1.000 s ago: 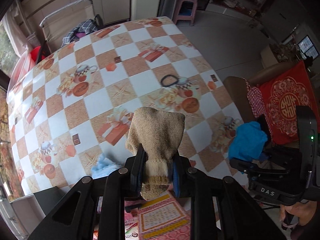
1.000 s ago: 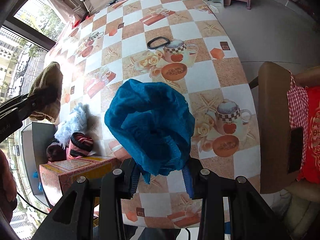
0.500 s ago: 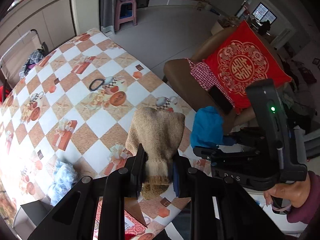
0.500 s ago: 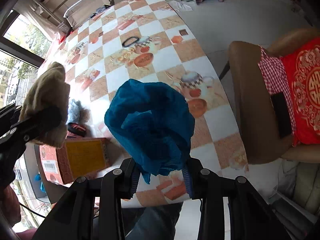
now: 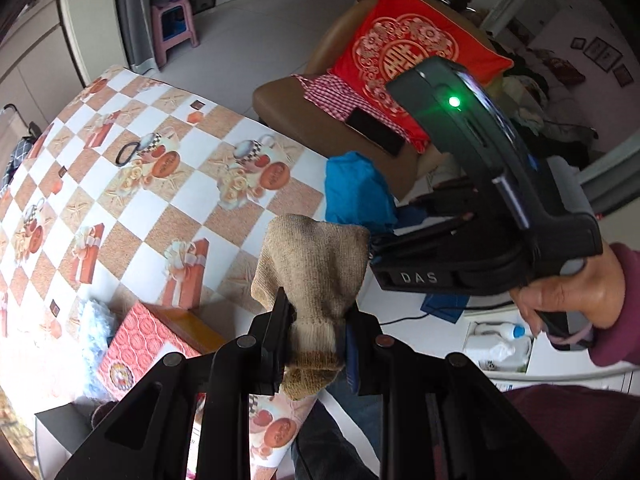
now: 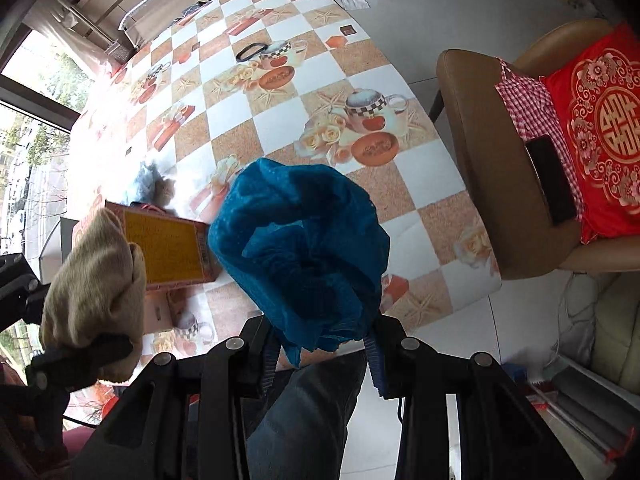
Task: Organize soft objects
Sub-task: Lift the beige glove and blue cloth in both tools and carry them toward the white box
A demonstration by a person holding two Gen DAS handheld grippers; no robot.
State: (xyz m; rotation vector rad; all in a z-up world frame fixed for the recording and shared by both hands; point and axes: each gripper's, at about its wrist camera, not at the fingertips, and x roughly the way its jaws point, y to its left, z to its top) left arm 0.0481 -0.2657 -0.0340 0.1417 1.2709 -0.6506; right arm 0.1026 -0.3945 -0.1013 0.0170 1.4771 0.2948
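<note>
Across the left and centre of both views spreads a table [image 5: 132, 208] under a glossy checked cloth of white and tan squares printed with teapots, roses, gift boxes and starfish. A black hair tie [image 6: 251, 51] lies on it toward the top of the right wrist view, beside a printed teapot. At lower left of the left wrist view a red patterned box [image 5: 144, 352] sits near the table edge, with a pale blue fluffy thing [image 5: 94, 326] just beside it on its left.

Right of the table stands a brown chair [image 6: 476, 152] carrying a red cushion [image 6: 604, 120] with gold ornament, a red checked cloth [image 6: 528, 100] and a dark phone [image 6: 554, 180] on the seat. The floor is pale tile; a pink stool [image 5: 174, 24] stands at the top of the left wrist view by a wall. Bright window light washes out the table's left side in the right wrist view.

The left gripper [image 5: 316, 334] is clamped on the cuff of a beige knitted sock [image 5: 316, 260], held in the air over the near table edge. The right gripper [image 6: 322, 346] is closed on a bunched blue cloth [image 6: 304, 252], also held up above the table's near edge. A hand [image 5: 576, 296] in a maroon sleeve holds the right gripper's handle at the right of the left wrist view.
</note>
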